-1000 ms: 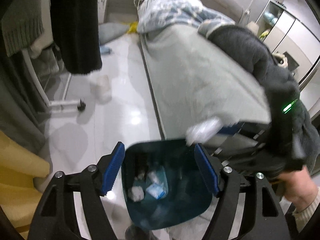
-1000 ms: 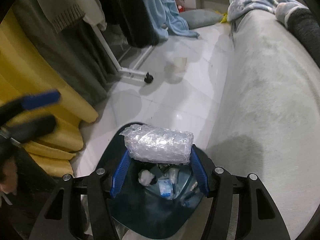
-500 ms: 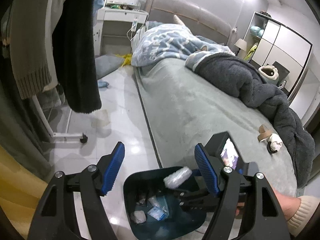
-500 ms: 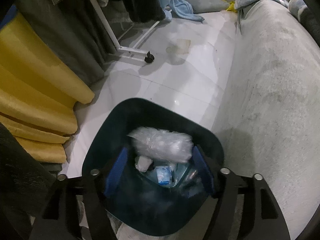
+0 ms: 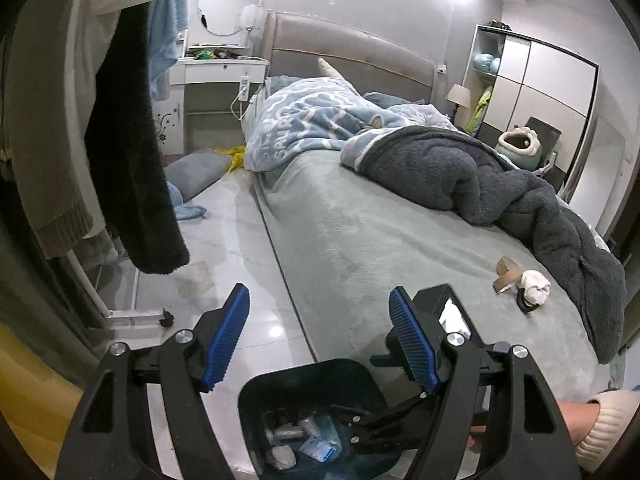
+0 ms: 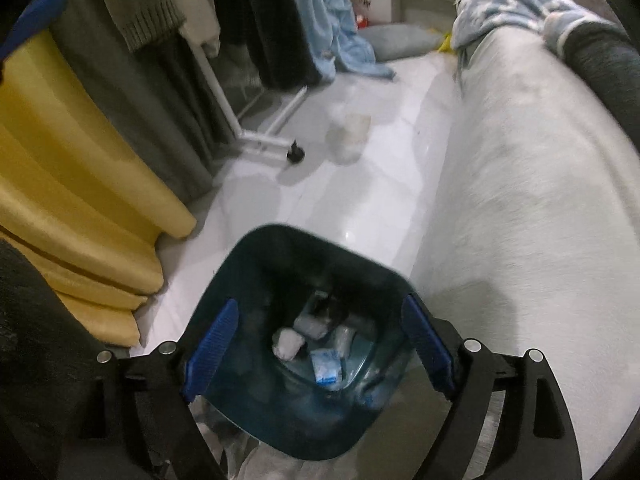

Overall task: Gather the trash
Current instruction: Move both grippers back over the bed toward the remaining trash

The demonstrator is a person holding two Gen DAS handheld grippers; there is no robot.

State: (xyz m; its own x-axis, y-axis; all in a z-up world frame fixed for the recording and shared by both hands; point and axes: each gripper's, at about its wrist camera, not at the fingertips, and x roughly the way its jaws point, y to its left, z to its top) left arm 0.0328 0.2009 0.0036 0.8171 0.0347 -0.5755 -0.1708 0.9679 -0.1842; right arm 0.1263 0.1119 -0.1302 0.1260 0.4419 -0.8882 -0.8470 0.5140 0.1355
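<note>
Trash lies in the bin below the right gripper's spread fingers

Dark teal bin stands upright on white floor just beside the bed, holding a white wad, blue-white packet and clear plastic wraps. More trash lies on the bed.

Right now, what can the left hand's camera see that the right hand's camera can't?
Only the left wrist view shows the headboard, the wardrobe, and leftover bits on the bed: a tan strip beside a white wad. Only the right wrist view shows the yellow curtain. Both show the dark bin with trash in it, the bed and the open right gripper.
</note>
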